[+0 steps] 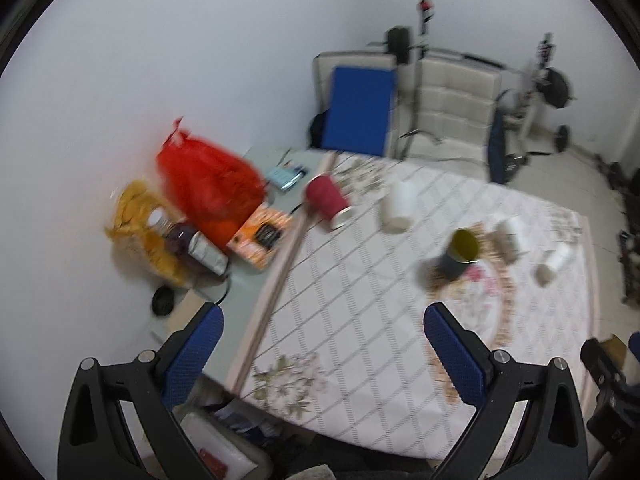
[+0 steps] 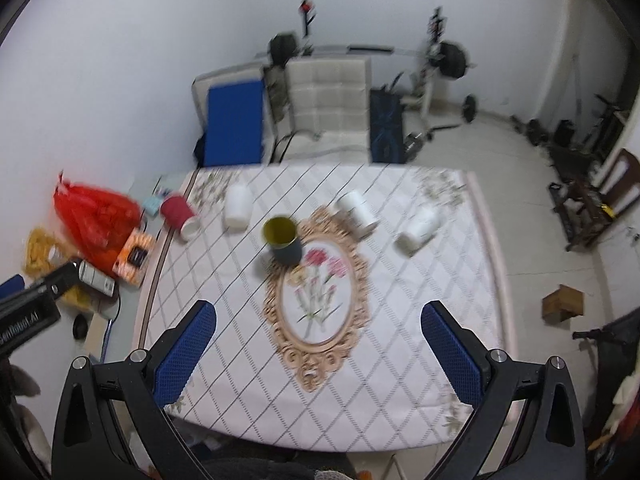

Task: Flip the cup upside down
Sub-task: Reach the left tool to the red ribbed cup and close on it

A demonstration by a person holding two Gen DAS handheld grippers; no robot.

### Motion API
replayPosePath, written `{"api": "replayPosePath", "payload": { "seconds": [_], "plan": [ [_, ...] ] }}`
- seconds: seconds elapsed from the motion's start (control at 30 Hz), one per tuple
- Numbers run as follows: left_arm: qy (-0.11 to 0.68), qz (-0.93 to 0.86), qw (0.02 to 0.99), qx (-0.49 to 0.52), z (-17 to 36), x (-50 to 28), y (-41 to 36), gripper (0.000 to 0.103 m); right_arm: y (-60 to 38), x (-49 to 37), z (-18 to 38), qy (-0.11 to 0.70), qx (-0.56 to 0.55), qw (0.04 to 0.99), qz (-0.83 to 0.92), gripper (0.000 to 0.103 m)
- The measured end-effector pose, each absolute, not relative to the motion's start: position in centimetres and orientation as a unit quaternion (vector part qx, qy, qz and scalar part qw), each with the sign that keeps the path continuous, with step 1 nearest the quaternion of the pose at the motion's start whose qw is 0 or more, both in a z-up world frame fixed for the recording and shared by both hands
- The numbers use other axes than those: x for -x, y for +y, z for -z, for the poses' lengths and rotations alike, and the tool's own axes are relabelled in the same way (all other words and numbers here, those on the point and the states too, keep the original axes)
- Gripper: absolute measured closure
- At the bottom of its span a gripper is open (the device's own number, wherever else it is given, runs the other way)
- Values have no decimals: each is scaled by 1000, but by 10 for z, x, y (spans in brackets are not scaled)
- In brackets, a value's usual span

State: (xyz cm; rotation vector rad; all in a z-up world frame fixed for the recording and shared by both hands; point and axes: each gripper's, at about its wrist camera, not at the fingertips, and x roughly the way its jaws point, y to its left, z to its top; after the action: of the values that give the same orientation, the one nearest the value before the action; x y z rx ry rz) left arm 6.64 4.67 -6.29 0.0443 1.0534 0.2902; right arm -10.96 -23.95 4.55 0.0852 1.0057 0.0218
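We hold both grippers above the near edge of the table [image 2: 400, 400], fingers spread wide and gripping nothing: the left gripper [image 1: 324, 344] and the right gripper [image 2: 318, 340] are both released. The cup [image 2: 282, 239], dark outside and yellow-green inside, stands upright with its mouth up, at the far left rim of the oval flower print [image 2: 316, 300] on the tablecloth. We see the same cup [image 1: 460, 252] from the left wrist, well ahead of the fingers. Left of the cup a white cup [image 2: 239, 209] stands mouth down, and farther left a red cup [image 2: 179, 212] lies on its side at the table's left edge. Right of the cup two more white cups [image 2: 358, 210] [image 2: 418, 230] lie tipped over. Beyond the red cup, off the cloth, sits a red bag [image 2: 96, 220]. Both views are blurred.
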Motion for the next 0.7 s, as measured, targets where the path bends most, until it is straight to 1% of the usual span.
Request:
{"api": "replayPosePath", "payload": {
  "seconds": [0.3,0.47,0.7],
  "plan": [
    [564,-171,807,-17,139,-138,121,0,-137,27,85,576,-42,814,-57,0],
    [594,-160,788,-30,177,-192,151,0,-87,-17,137,618,-40,783,-51,0],
    [646,-131,751,-36,238,-272,179,0,-35,-79,196,659,-27,751,-37,0]
  ]
}}
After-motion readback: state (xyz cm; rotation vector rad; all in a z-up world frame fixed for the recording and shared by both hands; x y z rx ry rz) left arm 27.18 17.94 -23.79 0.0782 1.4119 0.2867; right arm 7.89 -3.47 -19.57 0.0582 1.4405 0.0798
